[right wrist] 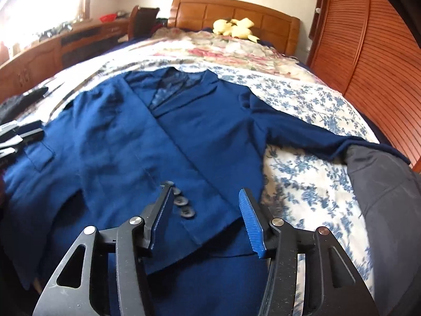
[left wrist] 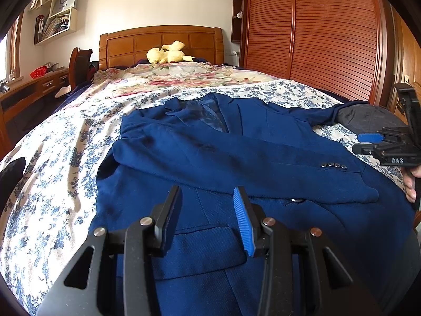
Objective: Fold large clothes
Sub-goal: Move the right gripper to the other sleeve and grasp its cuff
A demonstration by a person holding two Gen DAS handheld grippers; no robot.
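A blue blazer (left wrist: 236, 144) lies flat on the bed (left wrist: 65, 158), collar toward the headboard (left wrist: 160, 42), one sleeve folded across. Left hand-held gripper (left wrist: 208, 210) and right hand-held gripper (right wrist: 208, 210) hover, jaws apart. Only the right view shows the other sleeve outstretched.

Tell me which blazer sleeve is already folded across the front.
The sleeve with cuff buttons, lying across the blazer chest; the other sleeve stretches out over the floral bedspread.

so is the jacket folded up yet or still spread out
Mostly spread: the jacket lies flat on the bed, one sleeve folded across its front, the other sleeve stretched out sideways.
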